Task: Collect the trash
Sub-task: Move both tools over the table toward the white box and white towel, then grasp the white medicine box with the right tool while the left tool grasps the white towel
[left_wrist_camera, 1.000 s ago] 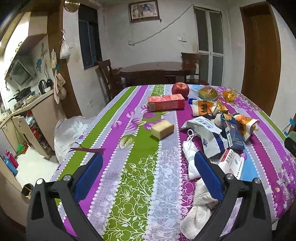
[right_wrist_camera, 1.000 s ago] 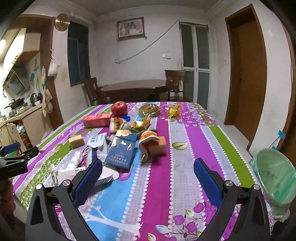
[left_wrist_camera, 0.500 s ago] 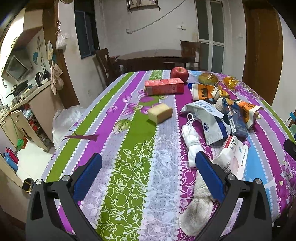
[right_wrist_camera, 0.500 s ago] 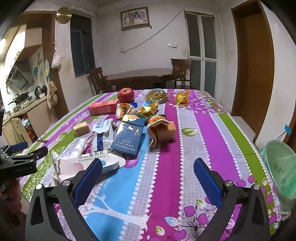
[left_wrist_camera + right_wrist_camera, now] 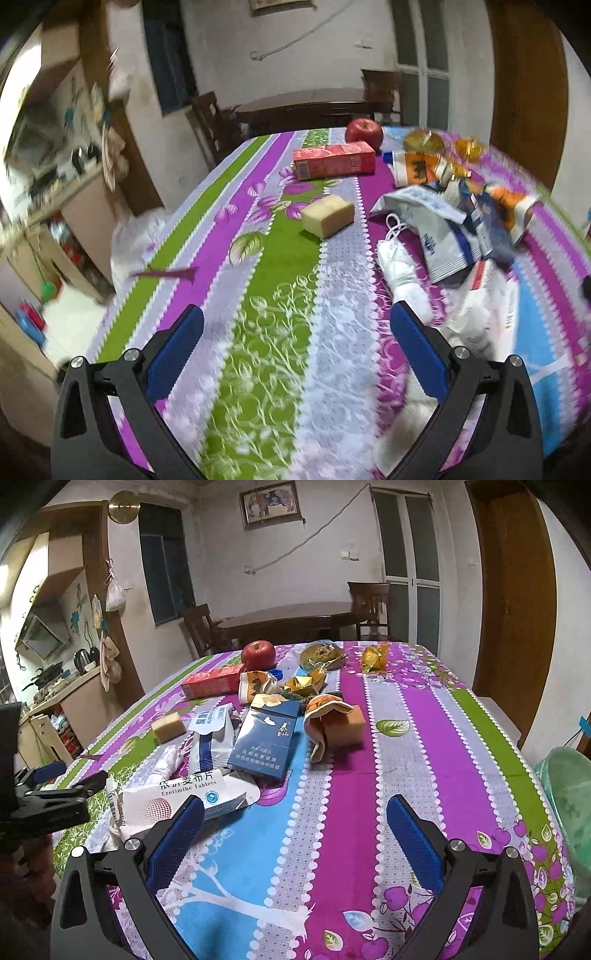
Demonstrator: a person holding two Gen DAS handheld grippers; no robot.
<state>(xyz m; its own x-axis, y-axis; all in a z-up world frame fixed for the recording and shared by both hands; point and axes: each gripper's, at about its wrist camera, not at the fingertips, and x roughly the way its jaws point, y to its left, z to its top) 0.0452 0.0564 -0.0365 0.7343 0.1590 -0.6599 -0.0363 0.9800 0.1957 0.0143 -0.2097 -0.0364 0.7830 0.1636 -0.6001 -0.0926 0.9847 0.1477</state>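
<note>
Left gripper (image 5: 295,332) and right gripper (image 5: 293,821): jaws spread apart, nothing held. Trash pile, including the white tablet box (image 5: 173,797) and blue carton (image 5: 264,738), lies centre-left of the right view on the tablecloth (image 5: 406,760). Green bin (image 5: 567,797) at right edge.

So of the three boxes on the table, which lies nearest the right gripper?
The white tablet box, beside the right gripper's left finger. The dark blue cigarette box lies farther back, the red carton farthest.
</note>
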